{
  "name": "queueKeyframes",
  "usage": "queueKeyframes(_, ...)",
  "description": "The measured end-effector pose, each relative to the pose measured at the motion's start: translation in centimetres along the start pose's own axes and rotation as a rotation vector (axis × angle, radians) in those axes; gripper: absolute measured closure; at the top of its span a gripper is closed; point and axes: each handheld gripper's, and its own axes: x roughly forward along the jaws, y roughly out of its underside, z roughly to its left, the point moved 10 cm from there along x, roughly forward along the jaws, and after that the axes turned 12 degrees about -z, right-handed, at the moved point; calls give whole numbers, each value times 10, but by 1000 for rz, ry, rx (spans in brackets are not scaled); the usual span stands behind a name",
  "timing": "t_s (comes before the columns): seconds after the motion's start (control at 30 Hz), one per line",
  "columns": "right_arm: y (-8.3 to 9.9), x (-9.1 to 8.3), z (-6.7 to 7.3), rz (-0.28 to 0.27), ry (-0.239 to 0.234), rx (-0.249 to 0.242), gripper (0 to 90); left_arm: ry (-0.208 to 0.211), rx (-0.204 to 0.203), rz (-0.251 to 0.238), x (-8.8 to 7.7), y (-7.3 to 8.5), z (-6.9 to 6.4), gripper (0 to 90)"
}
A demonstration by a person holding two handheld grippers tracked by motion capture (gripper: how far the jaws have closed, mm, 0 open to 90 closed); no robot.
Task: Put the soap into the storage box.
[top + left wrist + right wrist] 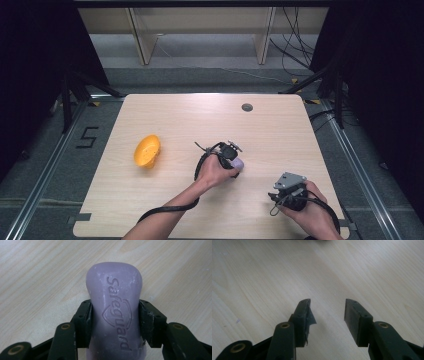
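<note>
Two black jaws of your left gripper [115, 322] pinch the purple Safeguard soap bar [115, 307] across its narrow sides, near the middle of the table [280, 135]. Its long axis runs straight out ahead. Your right gripper [327, 320] is spread and holds nothing.

The tabletop [280, 135] was pale wood-grain laminate with a smooth, faintly sheened finish. The lilac soap bar [115, 312] looked waxy and matt, its embossed lettering dusted with whitish scuffs. The left hand-held gripper [114, 322] had matt black plastic jaws with brass-coloured rivets; the right hand-held gripper [327, 320] matched, one pad's lining torn. The orange bowl [147, 150] looked like smooth plastic.
</note>
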Motion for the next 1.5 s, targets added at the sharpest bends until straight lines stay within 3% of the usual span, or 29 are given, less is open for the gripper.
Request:
queueKeyframes(0.93,0,0,0,0,2,0,561,0,-28,-64,-32,-6,10,487)
queueKeyframes(1.1,-1,-1,2,1,1,27,561,-2,-42,-77,-42,-6,13,487)
queueKeyframes(1.23,-2,-1,-1,-10,8,3,561,-6,-51,-82,-51,-5,17,486)
queueKeyframes(1.5,-3,-1,-1,-22,12,18,559,-11,-60,-99,-67,-5,24,487)
